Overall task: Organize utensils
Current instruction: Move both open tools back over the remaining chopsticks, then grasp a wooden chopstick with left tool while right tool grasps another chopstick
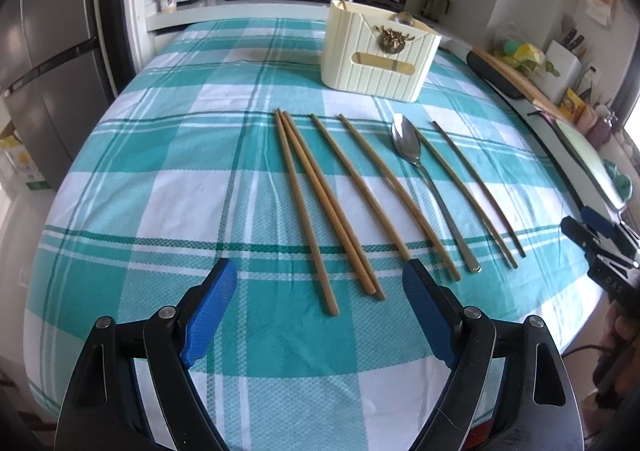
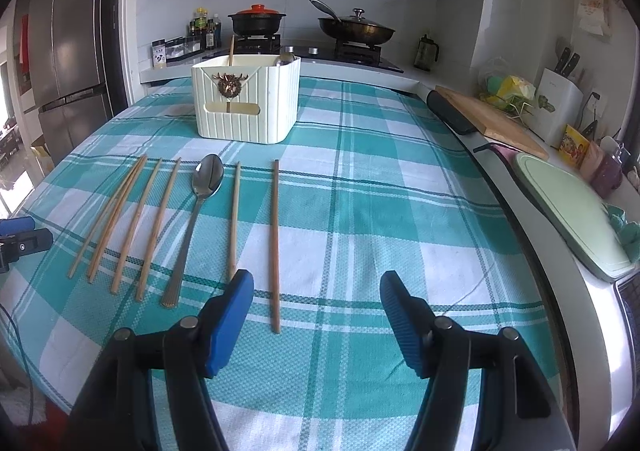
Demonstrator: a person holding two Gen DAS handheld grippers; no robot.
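Several wooden chopsticks [image 1: 316, 207] lie side by side on the teal checked tablecloth [image 1: 160, 179], with a metal spoon [image 1: 428, 175] among them. Behind them stands a cream utensil holder [image 1: 380, 51] with one chopstick and a spoon inside. My left gripper [image 1: 320, 279] hovers open just short of the chopsticks' near ends, nothing between its blue pads. In the right wrist view the same chopsticks [image 2: 132, 227], spoon [image 2: 196, 219] and holder [image 2: 246, 99] appear. My right gripper [image 2: 316, 291] stands open over the rightmost chopstick [image 2: 275, 243], whose near end lies between the fingers, untouched.
A counter runs along the right with a wooden cutting board [image 2: 492, 123], a pale green board [image 2: 572, 211], a knife block [image 2: 560, 99] and jars. A stove with a black pot [image 2: 256, 21] and a pan [image 2: 356, 29] sits behind. A fridge [image 2: 68, 51] stands at left.
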